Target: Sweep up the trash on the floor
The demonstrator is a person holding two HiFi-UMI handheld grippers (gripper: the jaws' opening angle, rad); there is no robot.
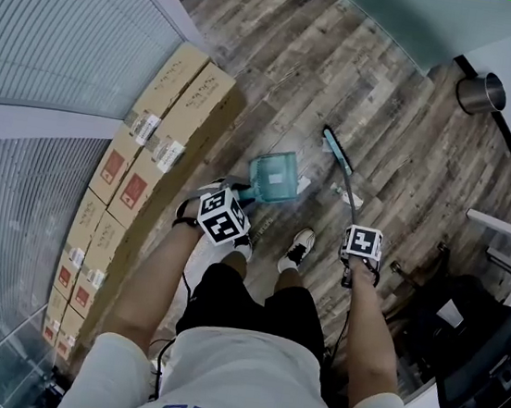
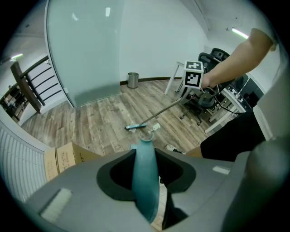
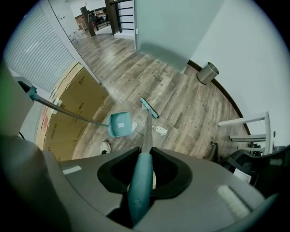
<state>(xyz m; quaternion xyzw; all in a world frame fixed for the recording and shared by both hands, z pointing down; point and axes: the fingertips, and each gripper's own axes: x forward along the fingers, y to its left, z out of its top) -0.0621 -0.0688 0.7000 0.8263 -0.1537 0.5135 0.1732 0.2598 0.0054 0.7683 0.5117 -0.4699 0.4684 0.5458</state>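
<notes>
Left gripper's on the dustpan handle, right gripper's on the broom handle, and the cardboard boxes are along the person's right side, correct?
Not quite: the head view shows the cardboard boxes along the person's left side, not the right. The rest stands: the left gripper is shut on the dustpan handle, the right gripper on the broom handle.

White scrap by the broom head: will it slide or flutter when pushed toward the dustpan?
The white scrap looks thin and flat, so probably very light; a fast stroke may flip it. The plank floor looks smooth, so it should slide easily. The broom head is narrow, so it could slip past an end.
</notes>
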